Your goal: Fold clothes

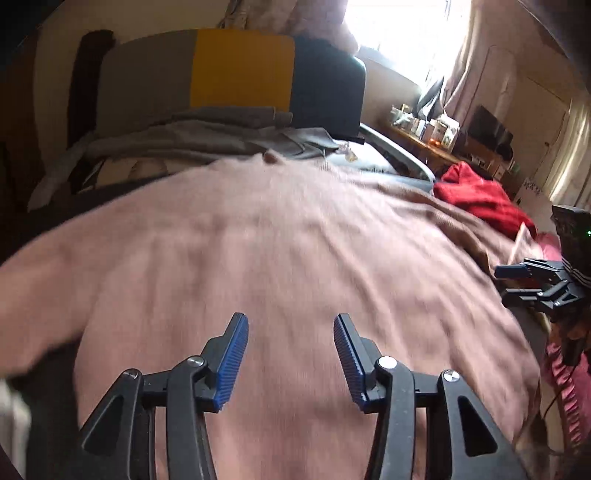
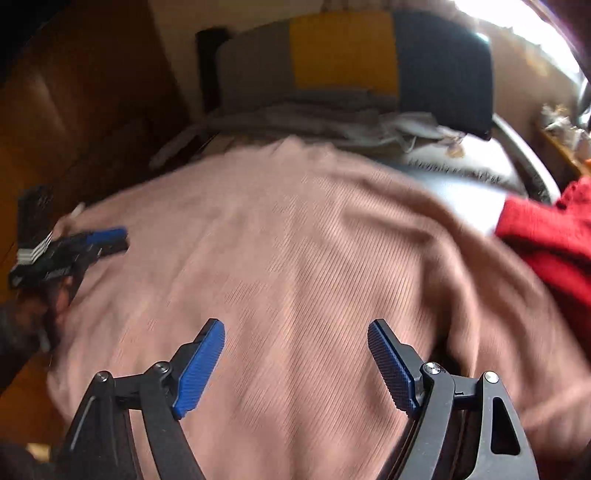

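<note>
A pinkish-brown ribbed garment lies spread flat over the bed, its long axis running away toward the grey, yellow and navy headboard; motion blur hides its edges. A red garment lies crumpled beside it. The left gripper and right gripper hover above, both wide apart and empty.

Behind, a headboard in grey, yellow and dark blue panels against a pale wall. To the right, a bright, overexposed window with pinkish curtains. Below it, a cluttered wooden shelf. Left, brown wooden furniture.
</note>
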`<action>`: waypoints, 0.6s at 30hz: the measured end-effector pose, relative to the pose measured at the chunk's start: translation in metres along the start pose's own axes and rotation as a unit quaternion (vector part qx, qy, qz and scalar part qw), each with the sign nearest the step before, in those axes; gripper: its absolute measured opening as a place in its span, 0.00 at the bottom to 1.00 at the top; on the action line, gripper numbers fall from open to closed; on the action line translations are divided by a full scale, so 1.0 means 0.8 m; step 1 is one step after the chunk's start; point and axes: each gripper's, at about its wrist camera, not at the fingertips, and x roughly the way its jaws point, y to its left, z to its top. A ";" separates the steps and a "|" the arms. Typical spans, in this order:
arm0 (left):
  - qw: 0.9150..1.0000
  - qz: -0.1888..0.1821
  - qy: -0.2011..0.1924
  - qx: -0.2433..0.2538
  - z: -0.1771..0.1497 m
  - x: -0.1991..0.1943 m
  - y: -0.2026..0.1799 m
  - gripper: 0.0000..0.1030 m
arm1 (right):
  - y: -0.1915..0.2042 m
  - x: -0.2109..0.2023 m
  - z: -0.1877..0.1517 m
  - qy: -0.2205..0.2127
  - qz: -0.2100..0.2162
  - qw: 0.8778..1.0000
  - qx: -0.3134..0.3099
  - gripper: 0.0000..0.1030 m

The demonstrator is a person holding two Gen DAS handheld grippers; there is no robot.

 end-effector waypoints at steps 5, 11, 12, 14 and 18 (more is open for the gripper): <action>1.000 0.008 0.023 -0.019 -0.072 -0.031 0.005 0.47 | 0.030 -0.019 -0.088 0.032 -0.020 0.999 -0.009 0.79; 0.998 0.047 0.036 0.020 -0.139 -0.060 -0.001 0.48 | 0.032 -0.030 -0.154 0.049 -0.093 0.994 -0.029 0.79; 0.998 0.049 0.034 0.017 -0.141 -0.062 -0.001 0.48 | 0.028 -0.036 -0.162 0.044 -0.097 0.994 -0.026 0.79; 0.998 0.052 0.031 0.011 -0.145 -0.066 0.000 0.50 | 0.017 -0.046 -0.175 0.032 -0.104 0.994 -0.021 0.80; 0.998 0.058 0.024 -0.002 -0.151 -0.075 0.002 0.50 | 0.010 -0.057 -0.193 0.006 -0.105 0.994 -0.022 0.81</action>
